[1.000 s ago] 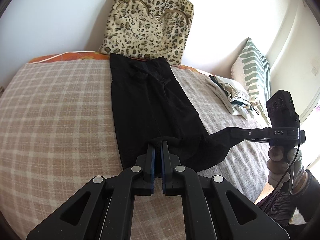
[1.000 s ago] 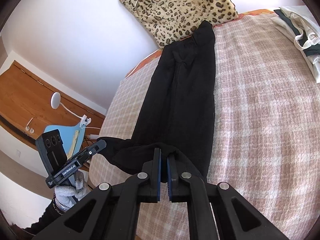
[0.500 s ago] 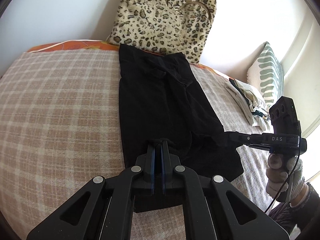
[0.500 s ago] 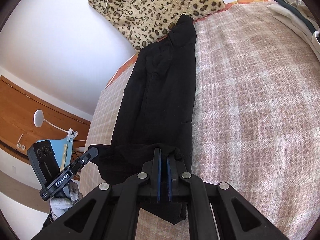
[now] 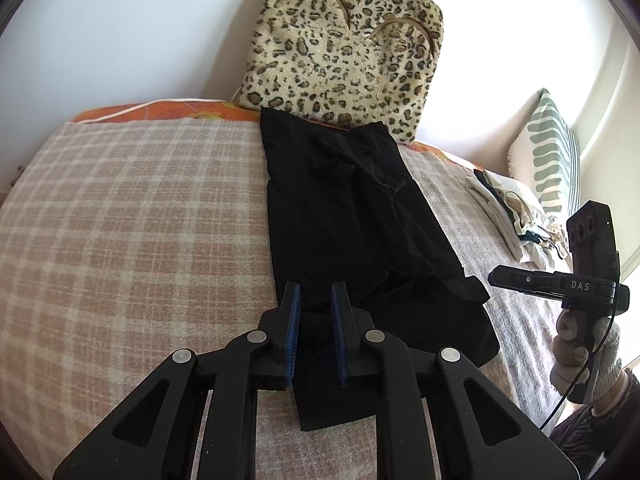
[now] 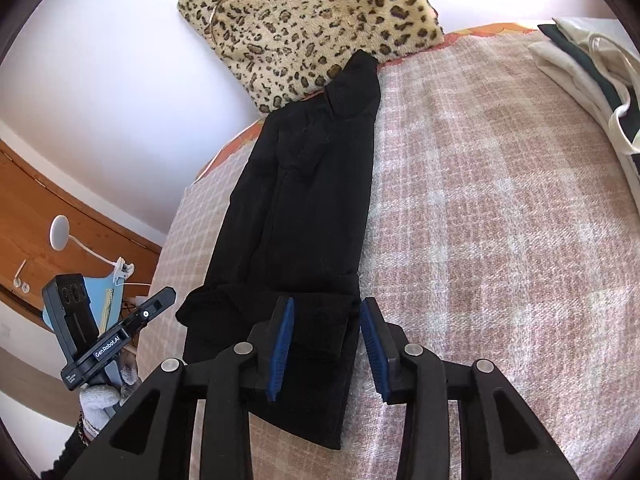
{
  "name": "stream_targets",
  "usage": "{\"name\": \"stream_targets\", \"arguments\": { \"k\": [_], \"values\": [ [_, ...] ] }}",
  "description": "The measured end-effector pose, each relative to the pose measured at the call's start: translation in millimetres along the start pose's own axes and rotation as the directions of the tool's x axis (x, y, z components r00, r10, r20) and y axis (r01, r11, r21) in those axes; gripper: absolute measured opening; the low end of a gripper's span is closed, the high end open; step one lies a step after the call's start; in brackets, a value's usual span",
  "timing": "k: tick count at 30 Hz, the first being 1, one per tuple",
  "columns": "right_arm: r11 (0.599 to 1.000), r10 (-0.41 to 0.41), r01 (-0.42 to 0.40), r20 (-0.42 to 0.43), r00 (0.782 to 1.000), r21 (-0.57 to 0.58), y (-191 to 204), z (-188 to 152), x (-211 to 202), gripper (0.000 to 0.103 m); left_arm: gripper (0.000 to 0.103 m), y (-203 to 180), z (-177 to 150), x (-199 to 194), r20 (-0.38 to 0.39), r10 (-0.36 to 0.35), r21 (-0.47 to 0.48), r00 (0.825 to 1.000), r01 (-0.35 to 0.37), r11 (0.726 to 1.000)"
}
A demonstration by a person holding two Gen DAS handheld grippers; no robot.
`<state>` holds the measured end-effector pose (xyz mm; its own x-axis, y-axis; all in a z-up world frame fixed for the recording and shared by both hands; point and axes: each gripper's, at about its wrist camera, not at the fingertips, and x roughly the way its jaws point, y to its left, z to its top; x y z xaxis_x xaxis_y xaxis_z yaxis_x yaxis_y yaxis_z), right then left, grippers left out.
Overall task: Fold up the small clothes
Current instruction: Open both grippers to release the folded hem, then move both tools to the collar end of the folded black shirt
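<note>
The black garment (image 5: pixel 352 232) lies lengthwise on the plaid bed (image 5: pixel 132 216), its far end touching the leopard cushion (image 5: pixel 344 52). Half a second ago both claws pinched its near hem; now the left claw (image 5: pixel 316 312) stands narrowly parted and the right claw (image 6: pixel 326 336) wide, the hem released and doubled over. Open bedspread flanks it; folded clothes (image 5: pixel 516 216) sit well right of the cushion.

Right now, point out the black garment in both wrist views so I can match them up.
Left wrist: the black garment runs up the centre, from the left gripper to the leopard-print cushion.
Right wrist: the black garment slants from the right gripper up to the same cushion, left of centre.
Shared landmark: the leopard-print cushion at the garment's far end, top of both pictures.
</note>
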<state>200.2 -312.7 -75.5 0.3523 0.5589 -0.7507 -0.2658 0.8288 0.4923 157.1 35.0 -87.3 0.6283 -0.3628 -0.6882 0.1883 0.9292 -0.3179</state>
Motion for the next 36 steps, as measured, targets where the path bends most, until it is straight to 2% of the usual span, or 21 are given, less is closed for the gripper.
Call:
{"name": "stream_targets", "arguments": {
  "k": [3, 5, 7, 10, 13, 17, 21, 28, 30, 33, 34, 36],
  "values": [
    [0.991, 0.033, -0.033, -0.002, 0.999, -0.133, 23.7, -8.0, -12.2, 0.029, 0.014, -9.8, -7.5, -12.9, 0.0, -0.05, 0.062, 0.999, 0.05, 0.997],
    [0.974, 0.045, -0.052, -0.035, 0.998, -0.222, 39.8, -17.0, -11.6, 0.025, 0.014, -18.4, -16.0, -11.3, -0.04, -0.084, 0.104, 0.996, 0.087, 0.991],
    [0.957, 0.047, -0.068, -0.08, 0.996, -0.283, 51.1, -26.7, -2.9, 0.023, 0.014, -25.4, -24.5, -1.1, -0.092, -0.086, 0.125, 0.992, 0.097, 0.987],
    [0.937, 0.001, -0.048, -0.134, 0.991, -0.347, 60.1, -37.3, 18.0, 0.022, 0.014, -30.4, -33.1, 16.7, -0.163, -0.075, 0.133, 0.984, 0.097, 0.986],
    [0.932, -0.027, -0.035, -0.166, 0.986, -0.362, 60.2, -40.3, 33.8, 0.022, 0.014, -29.3, -33.7, 26.6, -0.189, -0.062, 0.127, 0.98, 0.087, 0.988],
    [0.93, -0.054, -0.015, -0.176, 0.983, -0.367, 57.7, -37.7, 45.6, 0.022, 0.014, -21.7, -21.1, 33.6, -0.167, -0.052, 0.08, 0.985, 0.066, 0.995],
    [0.937, -0.075, 0.022, -0.138, 0.988, -0.35, 55.3, -23.4, 48.5, 0.022, 0.014, -14.5, -5.5, 39.7, -0.127, -0.038, 0.041, 0.991, 0.043, 0.998],
    [0.954, -0.118, 0.103, -0.035, 0.992, -0.28, 40.8, 4.6, 43.5, 0.025, 0.014, -13.7, 10.2, 38.6, -0.055, 0.01, 0.06, 0.998, -0.007, 0.998],
    [0.96, -0.127, 0.119, -0.017, 0.992, -0.253, 36.3, 12.0, 40.7, 0.025, 0.014, -14.5, 12.4, 32.9, -0.041, -0.004, 0.064, 0.999, 0.006, 0.998],
    [0.968, -0.077, 0.072, -0.014, 0.997, -0.241, 37.0, 14.0, 28.4, 0.025, 0.014, -23.7, 10.9, 20.4, -0.026, -0.032, 0.118, 0.999, 0.035, 0.992],
    [0.963, -0.061, 0.054, -0.02, 0.998, -0.263, 41.5, 12.4, 24.9, 0.025, 0.014, -26.4, 8.9, 16.6, -0.03, -0.055, 0.131, 0.998, 0.058, 0.99],
    [0.953, -0.016, 0.001, -0.047, 0.999, -0.304, 51.6, 6.8, 18.6, 0.025, 0.014, -30.7, 4.9, 11.4, -0.027, -0.051, 0.161, 0.998, 0.055, 0.985]
  ]
}}
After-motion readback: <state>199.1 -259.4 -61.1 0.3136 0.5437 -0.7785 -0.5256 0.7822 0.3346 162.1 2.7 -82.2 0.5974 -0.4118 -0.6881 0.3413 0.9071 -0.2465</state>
